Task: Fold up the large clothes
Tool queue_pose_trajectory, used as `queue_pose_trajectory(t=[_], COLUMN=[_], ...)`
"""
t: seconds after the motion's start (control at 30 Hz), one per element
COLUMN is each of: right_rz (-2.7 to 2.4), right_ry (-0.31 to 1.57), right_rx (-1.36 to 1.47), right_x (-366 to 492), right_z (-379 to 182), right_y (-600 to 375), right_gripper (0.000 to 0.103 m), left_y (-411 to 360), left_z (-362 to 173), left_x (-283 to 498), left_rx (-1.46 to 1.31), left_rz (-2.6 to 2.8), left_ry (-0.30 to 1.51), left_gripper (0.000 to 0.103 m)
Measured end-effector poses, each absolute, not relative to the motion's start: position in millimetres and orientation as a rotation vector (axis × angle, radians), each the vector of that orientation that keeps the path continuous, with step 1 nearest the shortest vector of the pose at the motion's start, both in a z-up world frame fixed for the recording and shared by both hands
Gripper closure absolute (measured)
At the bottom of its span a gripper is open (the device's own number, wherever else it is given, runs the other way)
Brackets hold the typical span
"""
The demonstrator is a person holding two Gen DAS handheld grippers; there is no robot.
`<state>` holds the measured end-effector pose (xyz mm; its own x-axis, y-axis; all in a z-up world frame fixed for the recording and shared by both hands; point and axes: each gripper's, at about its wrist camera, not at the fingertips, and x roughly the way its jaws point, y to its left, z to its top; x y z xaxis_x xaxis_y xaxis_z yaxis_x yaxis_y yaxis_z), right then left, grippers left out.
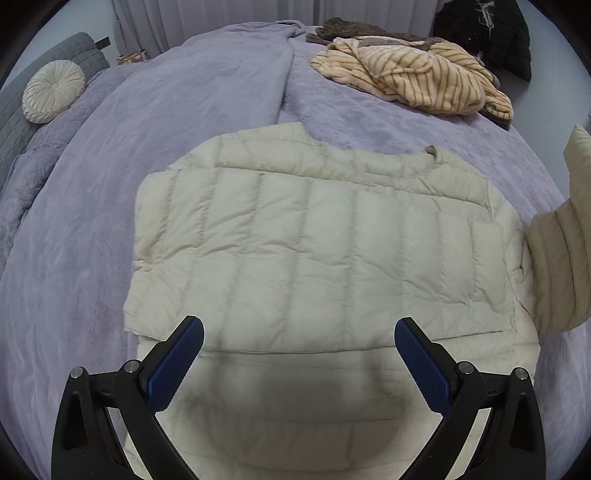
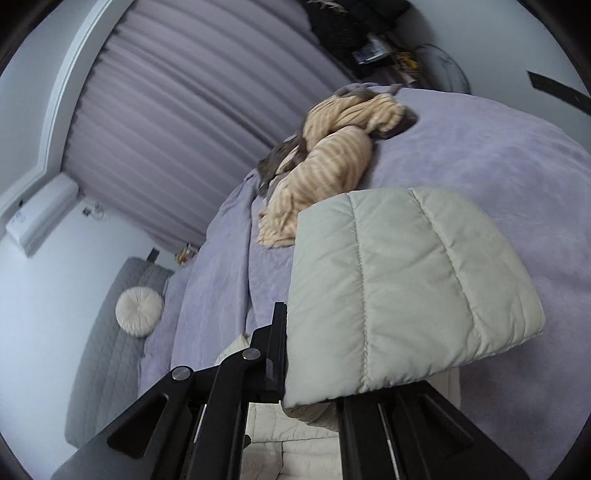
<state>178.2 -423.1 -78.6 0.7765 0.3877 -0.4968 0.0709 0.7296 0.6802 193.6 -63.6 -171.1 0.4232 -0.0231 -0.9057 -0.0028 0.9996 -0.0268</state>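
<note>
A cream quilted puffer jacket [image 1: 317, 251] lies flat on the purple bed cover, one side folded over its middle. My left gripper [image 1: 299, 354] hovers open and empty over the jacket's near hem, blue pads wide apart. My right gripper [image 2: 291, 354] is shut on the jacket's sleeve [image 2: 406, 288] and holds it lifted above the bed; the sleeve drapes over and hides the right finger. The lifted sleeve also shows at the right edge of the left wrist view [image 1: 561, 258].
A beige striped garment [image 1: 421, 77] lies crumpled at the far side of the bed [image 1: 184, 110]. A round white cushion [image 1: 53, 90] leans on the grey headboard at the left. Dark clothes [image 1: 487, 33] are piled at the far right. Curtains [image 2: 184, 92] hang behind.
</note>
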Motion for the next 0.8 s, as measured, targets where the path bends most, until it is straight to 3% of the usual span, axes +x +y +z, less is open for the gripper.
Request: queue_pose_trajectory(t=[0.3,0.5,0.53,0.6,0.63,0.67,0.8], right_rz=[0.296,0.242,0.236,0.245,0.255,0.259,0.217], right_ry=[0.914,1.096,1.11,1.121,1.121,1.111,1.053], right_rx=[0.301,0.234,0.243,0.276,0.29,0.299,0.382], right_x=[228.1,230.7,230.5,227.7,225.4,220.8,197.3], right_z=[-140.5,-205.5,-209.2,-208.2,-204.8,-198.9,-172.7], right_y=[-234.7,-200.2,-199.9,-201.3,-202.8,-204.1,-224.3], right_gripper=[0.097,0.096,0.09,0.063,0.036,0.026,0.026], left_y=[22.0,37.8,37.3,37.8,37.9,38.5,41.7], left_z=[-179.0,-192.7,-193.3,-194.0,-193.7,-193.0,-189.3], left_x=[190.6,190.5,190.2,189.9,189.8,189.4,190.6], left_rx=[-0.098,-0.138,-0.143,-0.154,-0.161,-0.168,-0.173], left_rz=[0.117,0.115,0.108,0.092,0.085,0.078,0.071], left_ry=[1.122,1.141,1.141,1.143,1.143,1.141,1.13], left_gripper=[0.0,0.0,0.0,0.0,0.0,0.0,0.0])
